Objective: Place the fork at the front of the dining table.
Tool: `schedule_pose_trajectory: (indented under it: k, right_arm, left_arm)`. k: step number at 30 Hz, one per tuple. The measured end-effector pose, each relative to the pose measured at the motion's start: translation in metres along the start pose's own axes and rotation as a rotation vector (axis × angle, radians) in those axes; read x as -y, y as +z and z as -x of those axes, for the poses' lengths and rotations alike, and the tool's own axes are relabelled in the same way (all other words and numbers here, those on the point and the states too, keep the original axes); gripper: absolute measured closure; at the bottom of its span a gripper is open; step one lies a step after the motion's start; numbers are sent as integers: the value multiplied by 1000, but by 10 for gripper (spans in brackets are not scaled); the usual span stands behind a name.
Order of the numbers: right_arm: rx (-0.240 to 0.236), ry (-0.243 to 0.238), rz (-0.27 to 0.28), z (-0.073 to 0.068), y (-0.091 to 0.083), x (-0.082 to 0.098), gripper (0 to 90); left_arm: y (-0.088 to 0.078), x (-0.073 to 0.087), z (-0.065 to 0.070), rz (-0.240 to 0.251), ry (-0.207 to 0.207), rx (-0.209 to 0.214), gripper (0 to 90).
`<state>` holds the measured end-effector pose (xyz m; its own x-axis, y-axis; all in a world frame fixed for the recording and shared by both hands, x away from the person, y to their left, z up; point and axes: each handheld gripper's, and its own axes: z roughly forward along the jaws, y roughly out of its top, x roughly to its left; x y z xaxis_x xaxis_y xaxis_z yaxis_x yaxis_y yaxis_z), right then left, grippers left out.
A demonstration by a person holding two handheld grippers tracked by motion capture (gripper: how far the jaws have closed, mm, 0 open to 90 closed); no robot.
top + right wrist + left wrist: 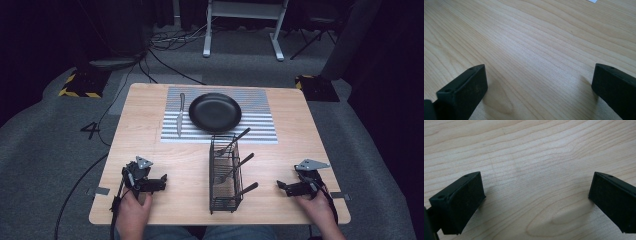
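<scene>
left gripper (161,181): jaws wide, empty, on table (150,145) | right gripper (281,186): jaws wide, empty | rack (225,175) between them, holding cutlery

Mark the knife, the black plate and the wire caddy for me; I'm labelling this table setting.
knife (179,119), high view, middle of its blade.
black plate (215,112), high view, centre of its dish.
wire caddy (226,204), high view, near end wall.

Left tongs (161,181) rest low at the near left of the surface (280,165), jaws spread wide and empty. Right tongs (281,186) sit at its near right, jaws likewise wide apart, gripping nothing.
</scene>
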<state>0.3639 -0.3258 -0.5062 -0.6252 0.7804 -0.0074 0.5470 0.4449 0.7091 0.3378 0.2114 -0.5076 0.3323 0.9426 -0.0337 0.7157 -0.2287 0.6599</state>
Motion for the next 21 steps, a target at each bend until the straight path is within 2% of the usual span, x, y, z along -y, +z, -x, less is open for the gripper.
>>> schedule_pose_trajectory:
  k: [2, 5, 21]
  right_arm:
    - [-2, -3, 3, 0, 0, 0, 15]
    - [18, 8, 12, 0, -1, 1, 39]
    - [13, 15, 11, 1, -2, 0, 75]
  left_arm:
    - [0, 0, 0, 2, -1, 0, 2]
    - [0, 0, 0, 0, 0, 0, 2]
    - [0, 0, 0, 0, -1, -1, 2]
